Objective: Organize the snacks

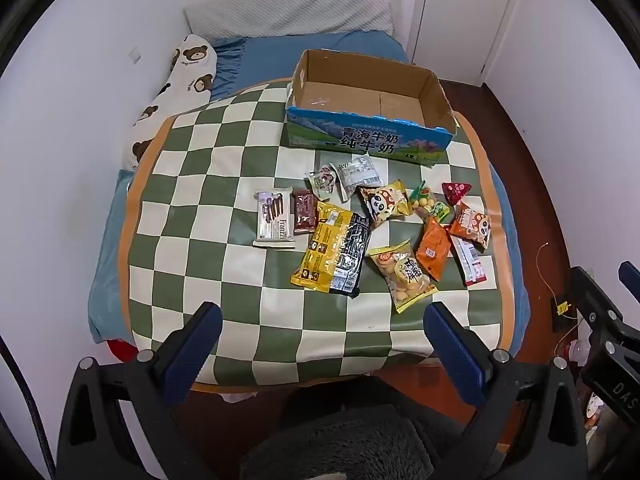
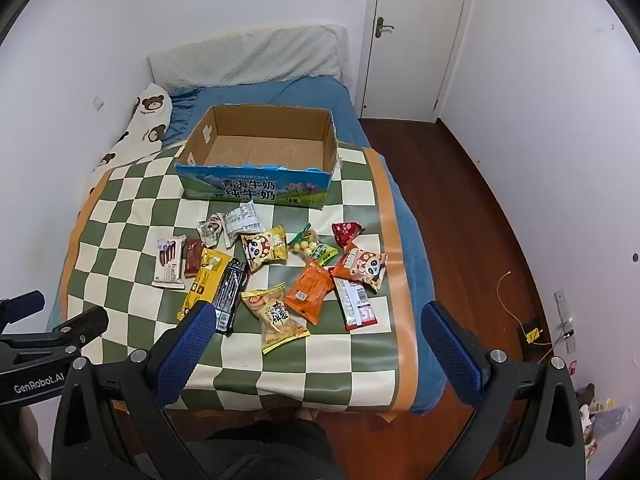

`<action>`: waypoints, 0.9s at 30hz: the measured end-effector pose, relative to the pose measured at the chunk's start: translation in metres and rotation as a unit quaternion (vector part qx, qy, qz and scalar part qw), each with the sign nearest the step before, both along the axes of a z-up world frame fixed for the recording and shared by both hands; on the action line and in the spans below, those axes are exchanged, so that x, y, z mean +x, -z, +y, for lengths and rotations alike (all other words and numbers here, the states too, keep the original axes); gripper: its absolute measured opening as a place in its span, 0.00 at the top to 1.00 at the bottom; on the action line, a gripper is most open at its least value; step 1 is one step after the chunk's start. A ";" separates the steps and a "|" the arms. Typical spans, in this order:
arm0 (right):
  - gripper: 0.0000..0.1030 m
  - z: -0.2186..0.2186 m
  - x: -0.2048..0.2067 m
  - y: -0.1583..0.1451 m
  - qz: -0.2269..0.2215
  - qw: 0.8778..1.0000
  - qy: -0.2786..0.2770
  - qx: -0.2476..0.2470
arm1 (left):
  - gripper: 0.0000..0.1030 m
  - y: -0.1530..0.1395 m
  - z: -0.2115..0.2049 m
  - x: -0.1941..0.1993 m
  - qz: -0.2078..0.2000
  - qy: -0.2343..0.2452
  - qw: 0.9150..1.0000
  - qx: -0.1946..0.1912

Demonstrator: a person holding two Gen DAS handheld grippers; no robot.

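Several snack packets lie scattered on a green-and-cream checked cloth (image 1: pixel 224 216) (image 2: pixel 120 240) over a bed. Among them are a white wafer pack (image 1: pixel 273 218) (image 2: pixel 171 264), a yellow-and-black bag (image 1: pixel 334 254) (image 2: pixel 216 288), a panda pack (image 1: pixel 386 202) (image 2: pixel 264 252), an orange pouch (image 1: pixel 434 252) (image 2: pixel 312 294) and a red triangular packet (image 1: pixel 456 192) (image 2: pixel 346 232). An empty open cardboard milk box (image 1: pixel 370 142) (image 2: pixel 256 190) stands behind them. My left gripper (image 1: pixel 322 332) and right gripper (image 2: pixel 316 332) are open and empty, held above the cloth's near edge.
A bear-print pillow (image 1: pixel 180 88) (image 2: pixel 140 128) and a white pillow (image 1: pixel 292 12) (image 2: pixel 248 56) lie at the bed's head. White walls close the left side. A door (image 2: pixel 416 36) and wooden floor (image 2: pixel 448 200) are on the right, with a cable (image 2: pixel 508 304) on it.
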State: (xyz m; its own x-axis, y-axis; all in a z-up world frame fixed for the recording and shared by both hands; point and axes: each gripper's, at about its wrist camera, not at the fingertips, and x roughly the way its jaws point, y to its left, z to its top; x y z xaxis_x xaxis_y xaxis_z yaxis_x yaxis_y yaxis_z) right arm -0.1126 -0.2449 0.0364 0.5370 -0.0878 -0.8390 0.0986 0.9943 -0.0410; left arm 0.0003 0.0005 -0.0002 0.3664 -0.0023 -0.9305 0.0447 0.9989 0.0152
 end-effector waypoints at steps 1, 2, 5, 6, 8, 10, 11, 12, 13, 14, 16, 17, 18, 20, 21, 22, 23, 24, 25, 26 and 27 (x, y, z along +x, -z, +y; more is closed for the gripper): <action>0.00 0.000 0.000 0.000 -0.001 1.000 0.001 0.002 | 0.00 0.000 0.001 0.000 0.000 -0.001 1.000 -0.001; 0.00 0.000 0.000 0.000 -0.003 1.000 0.002 0.001 | 0.00 0.000 0.001 0.000 -0.001 -0.001 1.000 -0.002; 0.00 0.002 0.001 0.000 0.003 1.000 0.000 -0.001 | 0.00 0.000 0.000 0.000 -0.002 0.001 1.000 0.003; 0.00 0.003 0.002 0.000 0.004 1.000 0.000 0.000 | 0.00 0.000 0.000 0.000 -0.002 0.002 1.000 0.003; 0.00 0.002 0.002 0.000 0.006 1.000 0.001 0.000 | 0.00 -0.002 -0.003 0.001 -0.004 0.001 1.000 0.002; 0.00 0.001 0.000 0.006 0.006 1.000 0.000 -0.002 | 0.00 -0.002 -0.003 0.001 -0.004 0.001 1.000 0.001; 0.00 0.000 0.000 0.006 0.006 1.000 0.001 -0.001 | 0.00 -0.002 -0.004 0.002 -0.004 0.000 1.000 0.000; 0.00 0.001 -0.001 0.005 0.007 1.000 0.000 -0.005 | 0.00 -0.002 -0.004 0.002 -0.005 0.000 1.000 -0.001; 0.00 0.000 -0.001 0.005 0.007 1.000 0.001 -0.006 | 0.00 -0.002 -0.004 0.002 -0.005 0.001 1.000 -0.001; 0.00 -0.001 -0.002 0.005 0.007 1.000 0.002 -0.006 | 0.00 -0.001 -0.005 0.002 -0.005 0.001 1.000 0.000; 0.00 0.001 0.002 0.007 0.009 1.000 0.001 -0.007 | 0.00 -0.002 -0.004 0.004 -0.005 0.000 1.000 -0.002; 0.00 0.003 0.002 0.005 0.009 1.000 0.000 -0.008 | 0.00 -0.001 -0.003 0.005 -0.004 0.002 1.000 -0.003; 0.00 0.003 0.002 0.005 0.009 1.000 0.000 -0.008 | 0.00 0.000 -0.003 0.006 -0.004 0.002 1.000 -0.003; 0.00 0.002 0.003 0.005 0.010 1.000 0.000 -0.007 | 0.00 -0.003 -0.003 0.007 -0.004 0.006 1.000 -0.001; 0.00 0.002 0.003 0.005 0.010 1.000 0.000 -0.006 | 0.00 -0.003 -0.003 0.006 -0.003 0.005 1.000 -0.002; 0.00 0.002 0.002 0.005 0.010 1.000 0.000 -0.006 | 0.00 -0.003 -0.003 0.007 -0.003 0.004 1.000 -0.001; 0.00 0.002 0.002 0.005 0.010 1.000 0.000 -0.007 | 0.00 -0.003 -0.003 0.006 -0.005 0.003 1.000 0.000; 0.00 0.003 0.002 0.006 0.010 1.000 0.000 -0.008 | 0.00 -0.003 -0.003 0.006 -0.006 0.005 1.000 0.001; 0.00 0.002 0.002 0.005 0.010 1.000 0.000 -0.007 | 0.00 -0.003 -0.002 0.005 -0.007 0.005 1.000 0.001; 0.00 0.004 0.004 0.005 0.011 1.000 0.002 -0.006 | 0.00 -0.002 -0.002 0.004 -0.008 0.006 1.000 0.001; 0.00 0.004 0.004 0.005 0.011 1.000 0.002 -0.006 | 0.00 -0.002 -0.003 0.004 -0.009 0.005 1.000 0.001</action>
